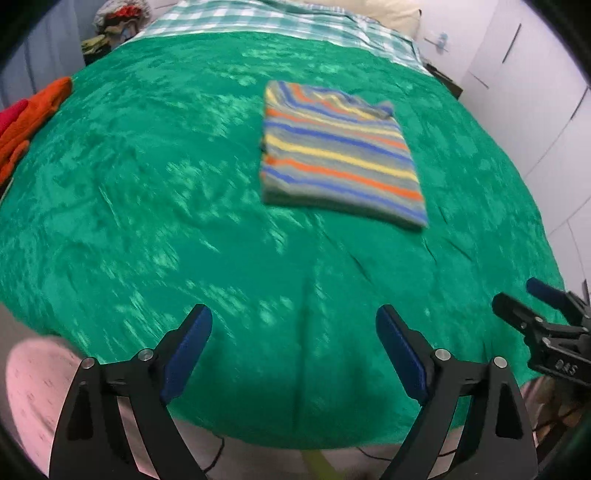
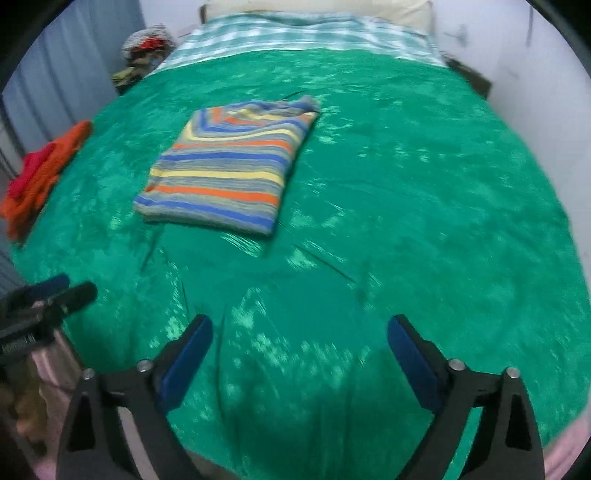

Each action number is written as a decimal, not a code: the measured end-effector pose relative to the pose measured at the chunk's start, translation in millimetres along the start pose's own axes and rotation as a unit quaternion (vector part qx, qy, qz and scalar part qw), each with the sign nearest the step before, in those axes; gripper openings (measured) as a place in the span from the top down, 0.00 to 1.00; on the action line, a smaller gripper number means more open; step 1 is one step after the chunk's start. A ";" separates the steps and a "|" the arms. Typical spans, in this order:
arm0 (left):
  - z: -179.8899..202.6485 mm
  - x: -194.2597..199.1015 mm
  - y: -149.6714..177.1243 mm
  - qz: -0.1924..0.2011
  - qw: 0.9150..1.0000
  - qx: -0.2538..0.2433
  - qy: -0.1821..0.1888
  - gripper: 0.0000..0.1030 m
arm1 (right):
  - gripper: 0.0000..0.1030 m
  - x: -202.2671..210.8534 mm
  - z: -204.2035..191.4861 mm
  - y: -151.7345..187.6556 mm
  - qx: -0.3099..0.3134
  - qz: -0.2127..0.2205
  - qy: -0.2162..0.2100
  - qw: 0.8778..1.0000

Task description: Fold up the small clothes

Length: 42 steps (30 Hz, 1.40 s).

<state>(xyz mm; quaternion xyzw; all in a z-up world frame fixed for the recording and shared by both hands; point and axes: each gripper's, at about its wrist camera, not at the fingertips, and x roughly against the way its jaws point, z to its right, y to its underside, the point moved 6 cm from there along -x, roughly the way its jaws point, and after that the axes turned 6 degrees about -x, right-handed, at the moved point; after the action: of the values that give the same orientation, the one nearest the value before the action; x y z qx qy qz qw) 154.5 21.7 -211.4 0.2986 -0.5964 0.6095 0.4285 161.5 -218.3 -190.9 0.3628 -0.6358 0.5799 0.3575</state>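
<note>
A striped garment [image 1: 338, 155], grey with blue, orange and yellow bands, lies folded into a flat rectangle on the green bedspread [image 1: 184, 221]. It also shows in the right wrist view [image 2: 229, 173]. My left gripper [image 1: 293, 328] is open and empty, held above the near edge of the bed, well short of the garment. My right gripper [image 2: 299, 339] is open and empty, also near the front edge. The right gripper shows at the right edge of the left wrist view [image 1: 532, 306]; the left one at the left edge of the right wrist view [image 2: 59, 295].
Orange and red clothes [image 1: 29, 118] lie at the bed's left edge, also in the right wrist view [image 2: 40, 173]. A checked sheet [image 1: 280, 22] and pillow [image 1: 391, 14] lie at the head. A heap of clothes [image 2: 147, 51] sits beyond the far left corner. White cupboards [image 1: 535, 92] stand right.
</note>
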 end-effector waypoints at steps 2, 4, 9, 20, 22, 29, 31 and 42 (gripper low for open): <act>12.4 9.1 6.0 0.001 1.000 -0.001 0.005 0.11 | 0.00 8.1 -5.1 4.1 0.006 0.015 0.017 1.000; 18.2 15.6 5.0 0.010 1.000 -0.009 0.003 0.11 | 0.00 18.5 -6.3 5.8 0.018 0.030 0.038 0.999; 32.2 32.9 1.6 0.029 0.999 -0.041 -0.020 0.09 | 0.01 36.5 -5.5 7.2 0.026 0.056 0.064 0.996; 44.5 40.9 -0.2 0.038 0.997 -0.052 -0.035 0.09 | 0.01 47.0 1.2 5.8 0.021 0.070 0.086 0.994; 46.4 42.2 -0.3 0.042 0.997 -0.059 -0.041 0.09 | 0.01 47.8 -0.1 6.2 0.023 0.072 0.085 0.994; 48.1 39.5 -0.1 0.039 0.996 -0.063 -0.046 0.08 | 0.01 47.6 -0.4 6.8 0.024 0.071 0.093 0.993; 46.6 35.4 1.1 0.033 0.996 -0.062 -0.047 0.08 | 0.01 45.5 1.2 6.7 0.023 0.068 0.097 0.993; 34.9 5.6 -0.7 0.003 0.997 -0.052 -0.048 0.08 | 0.01 17.2 3.2 -0.5 0.024 0.042 0.108 0.993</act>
<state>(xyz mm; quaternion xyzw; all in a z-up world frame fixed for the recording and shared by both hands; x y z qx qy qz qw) 147.4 -11.7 -202.4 0.3028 -0.6481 0.5640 0.4127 153.5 -222.3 -175.9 0.2798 -0.5938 0.6453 0.3908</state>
